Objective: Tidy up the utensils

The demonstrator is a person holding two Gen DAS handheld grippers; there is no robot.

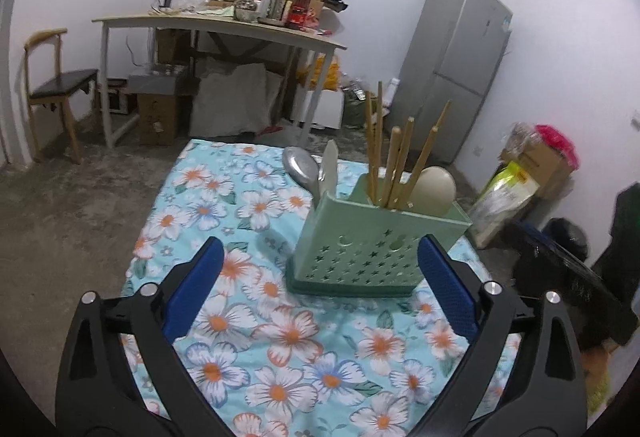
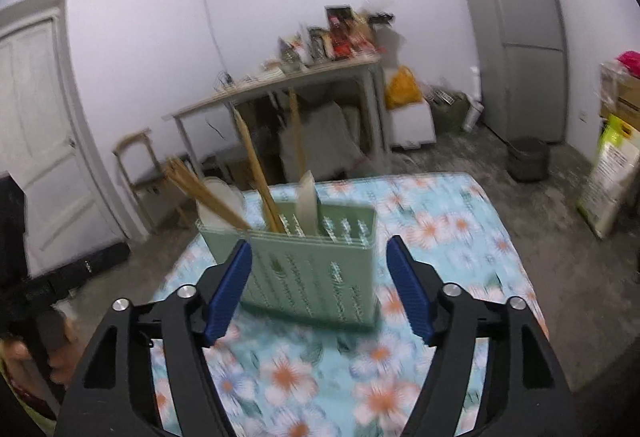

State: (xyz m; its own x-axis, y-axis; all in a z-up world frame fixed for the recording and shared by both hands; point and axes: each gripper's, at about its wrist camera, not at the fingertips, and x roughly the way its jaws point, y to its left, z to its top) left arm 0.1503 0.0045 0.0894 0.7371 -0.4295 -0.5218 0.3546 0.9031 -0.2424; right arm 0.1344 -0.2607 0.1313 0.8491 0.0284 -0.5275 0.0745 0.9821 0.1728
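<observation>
Two grippers face one green holder (image 1: 372, 249) that stands upright on a flowered cloth (image 1: 256, 349), and every utensil in view already sits in it.

Left wrist view, left to right: the left gripper (image 1: 320, 265) is spread wide and carries nothing. A metal spoon (image 1: 298, 165) and a pale flat tool (image 1: 330, 165) rise from the holder's left compartment at about 11 o'clock. Wooden chopsticks (image 1: 400, 161) fan out of the right compartment at 12 to 1 o'clock, just beside a cream rice paddle (image 1: 438, 191).

Right wrist view: the right gripper (image 2: 318, 279) is also spread apart and empty, with the holder's narrow end between its fingers but apart from both. This view is motion-blurred, so whether the left finger (image 2: 228, 289) touches the holder wall cannot be determined.

Judged step: final check or withdrawal, as no loose utensil is visible on the cloth.

Procedure:
1. Keep both grippers spread while near the holder.
2. Back away along 6 o'clock, low and straight.
3. Avoid sweeping upward; the leaning chopsticks overhang toward 10 and 1 o'clock and could be knocked out.

Clearance: open cloth lies toward 6 o'clock in both views. The cloth's edge runs close behind the holder at 12 o'clock, so pushing it forward risks a fall.
</observation>
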